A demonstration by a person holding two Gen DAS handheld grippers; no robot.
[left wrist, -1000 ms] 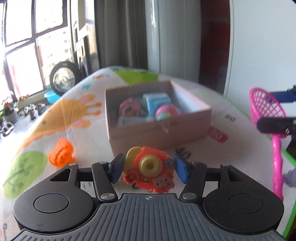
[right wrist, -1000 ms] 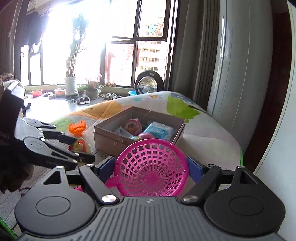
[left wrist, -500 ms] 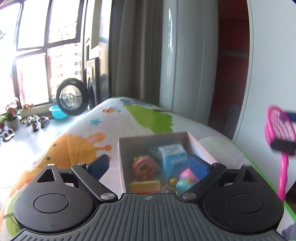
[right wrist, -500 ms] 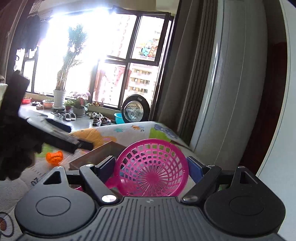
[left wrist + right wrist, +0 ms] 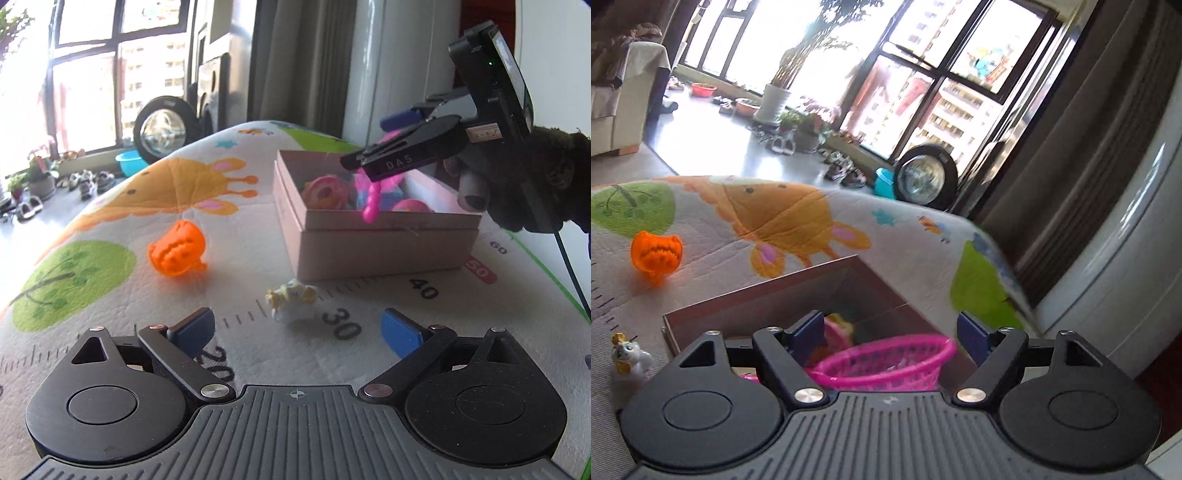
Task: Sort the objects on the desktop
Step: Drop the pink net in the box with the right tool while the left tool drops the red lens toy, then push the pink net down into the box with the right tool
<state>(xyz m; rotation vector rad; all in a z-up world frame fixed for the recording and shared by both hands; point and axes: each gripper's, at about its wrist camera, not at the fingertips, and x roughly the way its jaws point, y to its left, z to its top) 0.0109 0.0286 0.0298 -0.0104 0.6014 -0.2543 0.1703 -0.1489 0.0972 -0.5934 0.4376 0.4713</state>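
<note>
Box already holds several toys. Pink net scoop over box, between spread right gripper fingers (grip uncertain). Left gripper open, empty. Remaining: orange toy, white figurine.

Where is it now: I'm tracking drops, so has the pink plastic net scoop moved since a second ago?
Yes. The pink plastic net scoop has gone down into the pink cardboard box; earlier it stood upright above it.

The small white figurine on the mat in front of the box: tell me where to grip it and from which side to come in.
Grip the white figurine across its pale rounded body, below the yellow head detail. Come from the near side with the open left gripper, which already faces it. It appears to lie tilted on the mat, apart from the box, so fingers likely fit either side. Finer shape is blurred.
</note>
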